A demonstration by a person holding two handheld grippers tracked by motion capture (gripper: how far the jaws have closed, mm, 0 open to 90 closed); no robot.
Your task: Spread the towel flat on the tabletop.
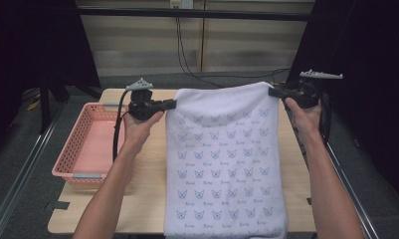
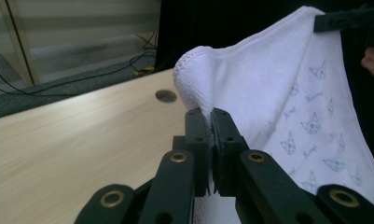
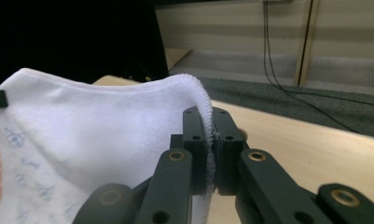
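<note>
Here the white towel [image 1: 222, 164], printed with small blue cat faces above script too small to read, hangs lifted at its far corners over the wooden table [image 1: 142, 189]. The left gripper [image 1: 173, 103] and right gripper [image 1: 271, 91] each clamp one corner. A pink basket [image 1: 82, 144] sits left.

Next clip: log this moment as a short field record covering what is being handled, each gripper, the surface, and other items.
item handled: white terry towel with pale blue cat-face print
towel state: far edge lifted, near part lying on the table and hanging over its near edge
left gripper: shut on the towel's far left corner
right gripper: shut on the towel's far right corner
surface: light wooden table
other items: pink plastic slotted basket at the table's left edge, nothing visible inside
</note>
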